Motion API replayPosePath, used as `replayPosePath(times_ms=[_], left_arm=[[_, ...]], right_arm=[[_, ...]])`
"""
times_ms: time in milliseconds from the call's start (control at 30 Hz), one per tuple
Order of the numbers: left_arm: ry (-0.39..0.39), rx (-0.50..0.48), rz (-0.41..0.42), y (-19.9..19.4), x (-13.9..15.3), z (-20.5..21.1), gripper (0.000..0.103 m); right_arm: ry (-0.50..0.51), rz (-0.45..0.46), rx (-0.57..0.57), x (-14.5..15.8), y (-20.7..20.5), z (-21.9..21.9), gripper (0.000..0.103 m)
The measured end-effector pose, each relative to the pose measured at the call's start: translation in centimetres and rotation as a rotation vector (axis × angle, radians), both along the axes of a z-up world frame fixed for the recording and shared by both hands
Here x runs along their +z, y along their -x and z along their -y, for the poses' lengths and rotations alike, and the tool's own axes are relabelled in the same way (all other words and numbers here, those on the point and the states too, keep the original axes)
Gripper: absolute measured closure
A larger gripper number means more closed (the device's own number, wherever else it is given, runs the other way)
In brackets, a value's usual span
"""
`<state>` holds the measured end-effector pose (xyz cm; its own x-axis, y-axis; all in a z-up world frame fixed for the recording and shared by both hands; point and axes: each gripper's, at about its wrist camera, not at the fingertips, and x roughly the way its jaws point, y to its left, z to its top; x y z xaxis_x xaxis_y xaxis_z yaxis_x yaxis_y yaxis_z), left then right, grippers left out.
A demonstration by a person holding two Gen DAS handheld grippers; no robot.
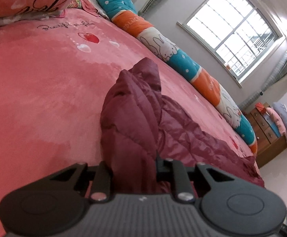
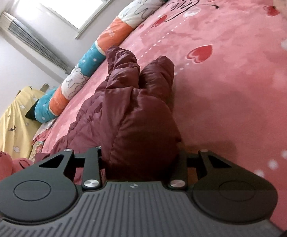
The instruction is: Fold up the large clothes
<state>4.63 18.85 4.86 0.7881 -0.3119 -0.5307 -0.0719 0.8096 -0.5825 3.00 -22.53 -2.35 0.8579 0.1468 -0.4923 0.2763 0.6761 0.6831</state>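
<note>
Item: dark maroon quilted puffer jacket (image 1: 135, 122), bunched on the pink heart-printed plush bedspread (image 1: 44, 90) — each end raised into a gripper. I had the left gripper (image 1: 134, 169) clamped on one fold and the right gripper (image 2: 141, 158) clamped on another bulky fold. Risk, by my judgement: slick padded fabric slipping free mid-lift, spoiling the fold — the right bite looked thick.
</note>
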Motion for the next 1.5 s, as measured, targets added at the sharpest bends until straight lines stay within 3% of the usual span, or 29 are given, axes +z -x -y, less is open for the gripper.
replayPosePath(times_ms=[267, 533, 600, 733, 867, 1033, 1133, 1300, 1500], left_arm=[[-0.005, -0.07, -0.055, 7.8, 1.3, 0.7, 0.085], [-0.014, -0.118, -0.095, 15.5, 0.7, 1.6, 0.083], [-0.015, -0.123, -0.102, 16.1, 0.1, 1.7, 0.08], [-0.033, -0.104, -0.095, 16.2, -0.4, 1.5, 0.071], [-0.066, -0.075, -0.077, 17.3, 0.3, 1.4, 0.053], [-0.154, -0.035, -0.027, 19.6, 2.5, 1.0, 0.04], [-0.238, -0.014, 0.036, 21.0, 4.4, 1.0, 0.039], [-0.33, -0.065, 0.131, 21.0, 6.6, 1.9, 0.039], [-0.397, -0.129, 0.104, 17.9, 4.4, 4.3, 0.042]], right_arm=[[-0.009, -0.031, -0.034, 0.6, 9.2, 1.1, 0.058], [-0.045, -0.085, -0.086, -0.2, 18.3, 2.1, 0.056], [-0.029, -0.122, -0.092, -0.4, 19.4, 2.0, 0.049], [-0.024, -0.174, -0.113, -1.2, 19.6, 2.2, 0.019], [-0.014, -0.157, -0.156, -0.1, 20.4, 2.5, 0.002], [0.17, -0.071, -0.282, 2.6, 22.8, 2.3, 0.002], [0.291, 0.016, -0.314, 4.2, 23.9, 1.5, 0.001], [0.435, 0.138, -0.139, 5.9, 21.8, -1.7, 0.001], [0.564, 0.153, 0.177, 5.0, 16.5, -7.0, 0.0]])
